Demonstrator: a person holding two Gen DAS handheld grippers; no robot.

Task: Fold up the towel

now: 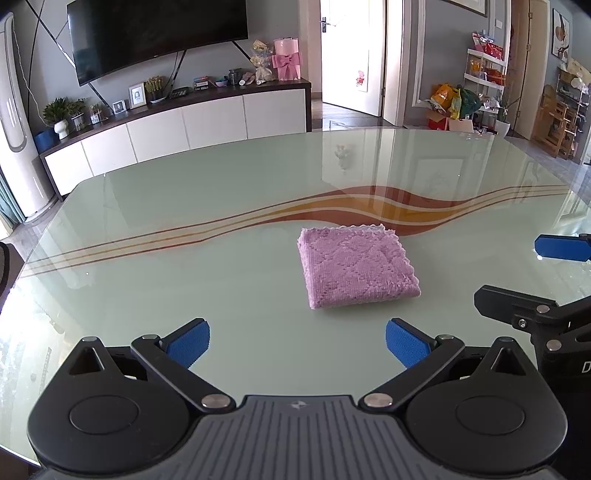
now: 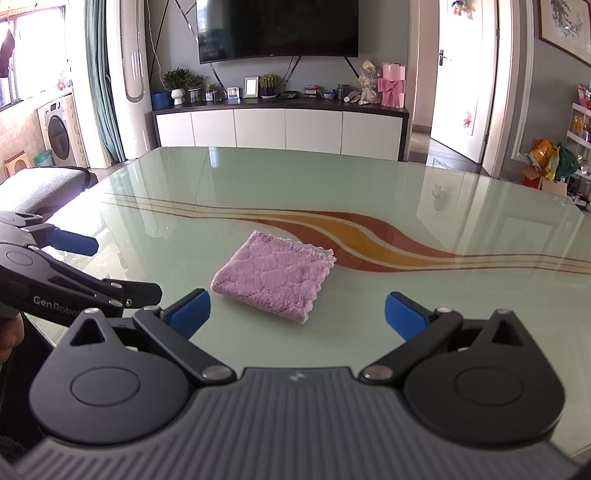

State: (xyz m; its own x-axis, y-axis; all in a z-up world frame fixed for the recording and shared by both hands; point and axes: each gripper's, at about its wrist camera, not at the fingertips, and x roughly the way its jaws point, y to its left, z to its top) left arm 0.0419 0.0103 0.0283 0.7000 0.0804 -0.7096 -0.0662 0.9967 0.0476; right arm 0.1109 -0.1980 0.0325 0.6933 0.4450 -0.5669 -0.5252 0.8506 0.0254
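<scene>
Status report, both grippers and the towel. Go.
Left gripper open, empty. Right gripper open, empty. Pink towel folded square on the glass table, clear of both jaws. Nothing in the way.

The towel (image 1: 356, 267) lies folded on the table (image 1: 184, 206), at about 1 o'clock ahead of the left gripper (image 1: 297, 345) and at 11 o'clock ahead of the right gripper (image 2: 297, 315). Both grippers stand apart from it, fingers spread. Behind the table, at 12 o'clock, stands a cabinet (image 2: 280, 127) under a television (image 2: 277, 27).
</scene>
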